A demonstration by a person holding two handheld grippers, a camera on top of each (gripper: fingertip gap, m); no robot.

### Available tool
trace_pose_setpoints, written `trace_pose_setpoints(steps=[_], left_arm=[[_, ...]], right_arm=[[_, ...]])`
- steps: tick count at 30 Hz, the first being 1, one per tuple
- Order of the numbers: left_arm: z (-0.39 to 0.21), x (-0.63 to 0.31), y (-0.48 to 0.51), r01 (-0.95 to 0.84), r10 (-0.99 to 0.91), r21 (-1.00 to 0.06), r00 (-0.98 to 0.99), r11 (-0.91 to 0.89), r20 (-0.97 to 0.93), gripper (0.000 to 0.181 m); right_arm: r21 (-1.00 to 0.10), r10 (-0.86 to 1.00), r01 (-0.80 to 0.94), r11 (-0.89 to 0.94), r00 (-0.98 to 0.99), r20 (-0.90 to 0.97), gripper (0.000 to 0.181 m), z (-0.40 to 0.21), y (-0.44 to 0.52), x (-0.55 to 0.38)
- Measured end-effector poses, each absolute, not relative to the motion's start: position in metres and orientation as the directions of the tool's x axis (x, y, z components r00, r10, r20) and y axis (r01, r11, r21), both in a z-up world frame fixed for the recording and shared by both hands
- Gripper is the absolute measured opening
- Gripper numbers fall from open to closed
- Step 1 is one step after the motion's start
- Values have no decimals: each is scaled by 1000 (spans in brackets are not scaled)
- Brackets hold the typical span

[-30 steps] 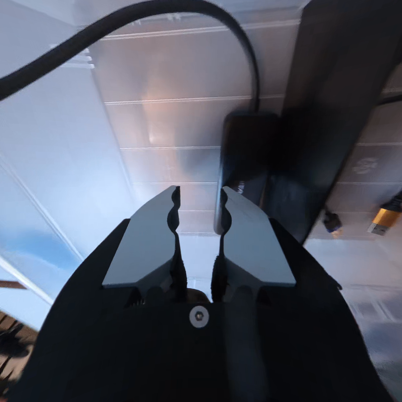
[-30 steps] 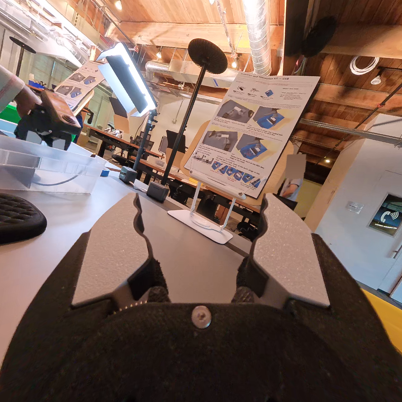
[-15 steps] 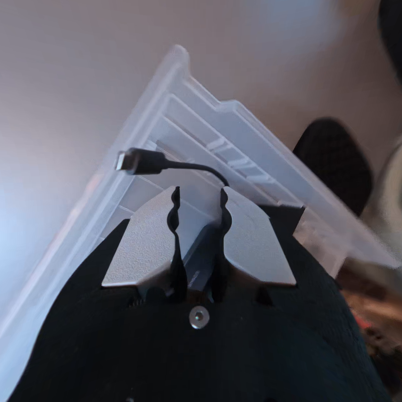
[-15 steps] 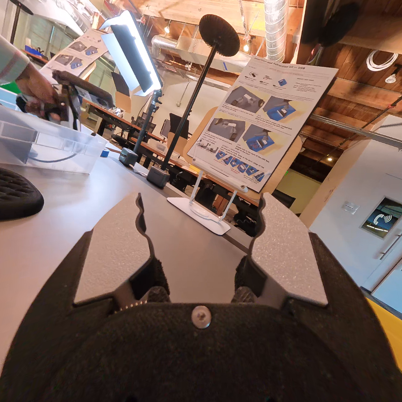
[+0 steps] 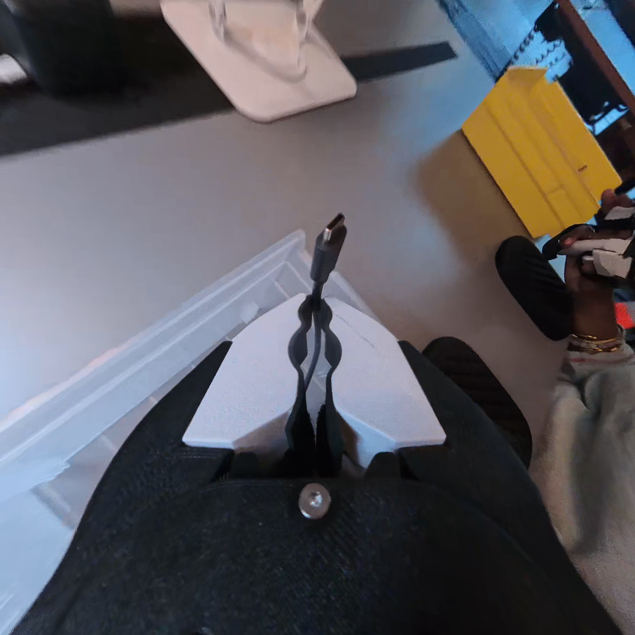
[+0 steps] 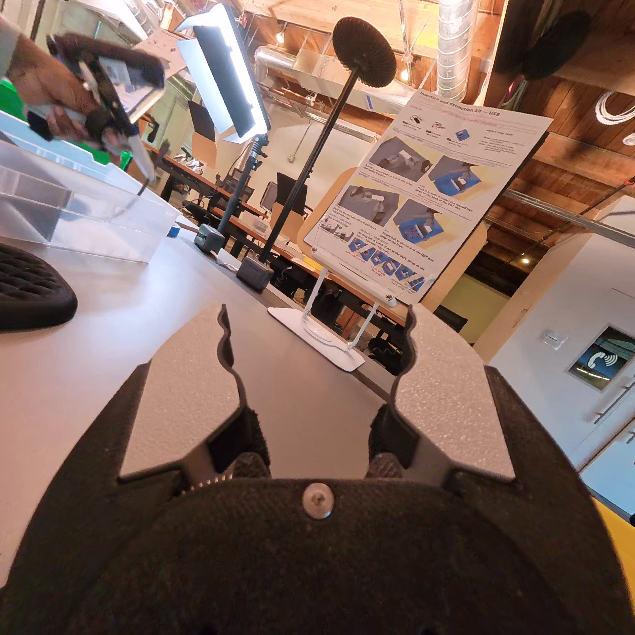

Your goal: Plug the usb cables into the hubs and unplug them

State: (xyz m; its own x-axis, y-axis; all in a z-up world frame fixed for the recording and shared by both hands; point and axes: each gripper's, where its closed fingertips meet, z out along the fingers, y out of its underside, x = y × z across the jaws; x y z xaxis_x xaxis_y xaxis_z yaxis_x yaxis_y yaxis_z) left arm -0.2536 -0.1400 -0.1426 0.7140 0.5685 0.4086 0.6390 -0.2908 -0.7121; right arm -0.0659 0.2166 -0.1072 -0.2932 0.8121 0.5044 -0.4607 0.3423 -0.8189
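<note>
Left gripper (image 5: 314, 302): the two fingers are closed together on a thin dark cable (image 5: 311, 360). The cable runs up the narrow gap between the scalloped inner edges and leaves at the fingertips, toward 12 o'clock. Just past the tips the cable thickens into a moulded strain relief and ends in a dark grey plug (image 5: 328, 251) with a small flat metal tip. The plug stands clear of the fingers, tilted slightly toward 1 o'clock, and touches nothing else. What the cable's other end joins is hidden below the gripper.

Finger faces are light grey with a fine grainy finish; the gripper body is black with a woven-looking texture and carries one bright screw at its centre.

Beneath the left gripper, from 8 o'clock toward 12 o'clock, lies a clear plastic bin (image 5: 178, 330) with a stepped, ribbed rim. It rests on a smooth grey table (image 5: 171, 206). At 2 o'clock stands a yellow container (image 5: 536, 154).

Right gripper (image 6: 316, 343): the fingers stand wide apart and hold nothing; bare table shows between them. At 10 o'clock in this view the left gripper hangs over the clear bin, with the thin cable trailing below it. At 9 o'clock lies a black oval pad (image 6: 31, 285) with a dimpled mesh surface. At 1 o'clock a printed instruction board (image 6: 429, 192) leans on a white stand (image 6: 319, 338).
</note>
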Motion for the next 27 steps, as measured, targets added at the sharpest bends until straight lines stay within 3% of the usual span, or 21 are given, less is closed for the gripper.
trace_pose_setpoints(steps=[9, 17, 22, 27], left_arm=[[14, -228, -148, 222, 626, -949, 779, -224, 34, 4], [127, -177, -92, -171, 573, -983, 800, -68, -179, 4], [144, -136, -45, -221, 465, -971, 871, 88, -157, 4], [141, -89, -12, -140, 302, -933, 953, 330, -36, 4]], right_arm=[[-830, 799, -457, 319, -342, 495, 96, -109, 210, -62], [-882, 767, -410, 231, -481, 425, 89, -109, 191, -55], [-923, 737, -383, 30, -616, 279, 80, -88, 162, -41], [-920, 646, -361, -153, -741, 183, 68, -68, 116, -22]])
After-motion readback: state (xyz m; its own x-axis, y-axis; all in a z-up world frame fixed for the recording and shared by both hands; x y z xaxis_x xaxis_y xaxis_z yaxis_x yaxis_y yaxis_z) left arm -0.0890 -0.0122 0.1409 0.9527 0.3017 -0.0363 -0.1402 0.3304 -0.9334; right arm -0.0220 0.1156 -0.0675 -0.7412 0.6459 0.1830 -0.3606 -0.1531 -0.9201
